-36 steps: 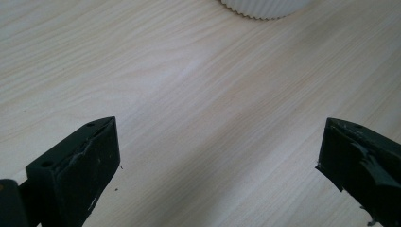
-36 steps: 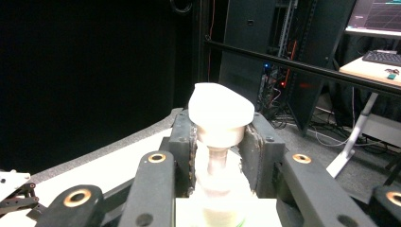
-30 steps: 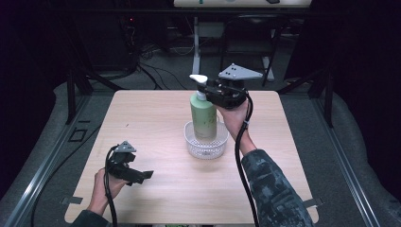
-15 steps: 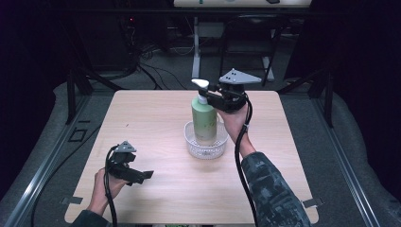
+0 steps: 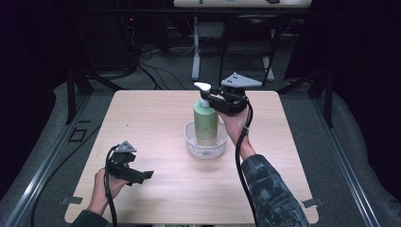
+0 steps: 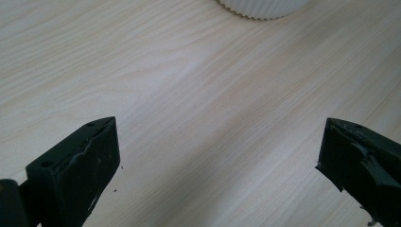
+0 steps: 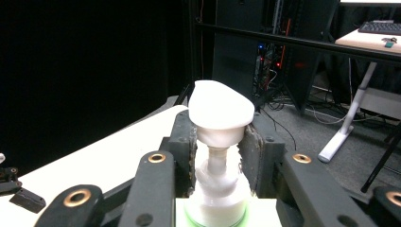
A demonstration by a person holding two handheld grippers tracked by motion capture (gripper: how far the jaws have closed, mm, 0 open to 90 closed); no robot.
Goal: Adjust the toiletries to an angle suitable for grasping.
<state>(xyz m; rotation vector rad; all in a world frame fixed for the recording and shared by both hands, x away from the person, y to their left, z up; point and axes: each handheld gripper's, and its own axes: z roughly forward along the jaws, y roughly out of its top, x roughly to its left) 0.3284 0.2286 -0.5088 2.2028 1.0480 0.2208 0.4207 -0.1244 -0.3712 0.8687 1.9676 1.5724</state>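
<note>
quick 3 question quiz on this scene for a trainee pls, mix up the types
1. True or false: the right tongs are shut on the neck of the green pump bottle.
2. Where does the bottle's base sit? A) on the bare table B) in the clear ribbed bowl C) held in the air, clear of the bowl
3. Fill in: the left tongs are ____ above the wooden table.

Key: 1 true; 2 B; 3 open
</note>
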